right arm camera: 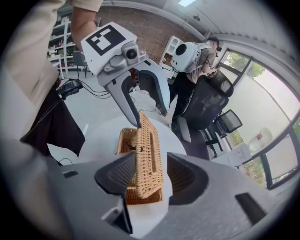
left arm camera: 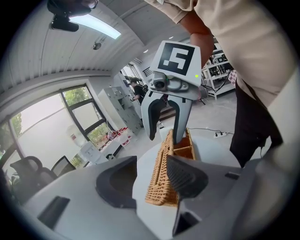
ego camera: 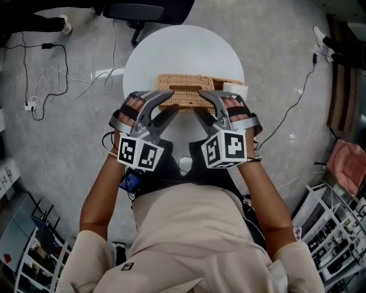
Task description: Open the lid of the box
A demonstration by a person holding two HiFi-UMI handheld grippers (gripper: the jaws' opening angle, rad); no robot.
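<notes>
A wicker box [ego camera: 200, 81] stands in the middle of a round white table [ego camera: 183, 46]. Its lid [right arm camera: 149, 154] is tilted steeply up from the near side, so the box's inside [right arm camera: 127, 140] shows. My left gripper [ego camera: 166, 107] is at the lid's left end, my right gripper [ego camera: 209, 107] at its right end. In the left gripper view the lid [left arm camera: 161, 180] lies between my left gripper's [left arm camera: 152, 180] pads, against the right one, with a gap at the left. My right gripper [right arm camera: 152, 176] straddles the other end likewise, its left pad at the lid. Both are open.
A white roll [ego camera: 235, 88] stands on the table just right of the box. An office chair [ego camera: 137, 11] is beyond the table, and cables [ego camera: 51, 74] lie on the floor at left. Shelving [ego camera: 337, 229] is at right. A person [right arm camera: 197, 70] is by a chair behind.
</notes>
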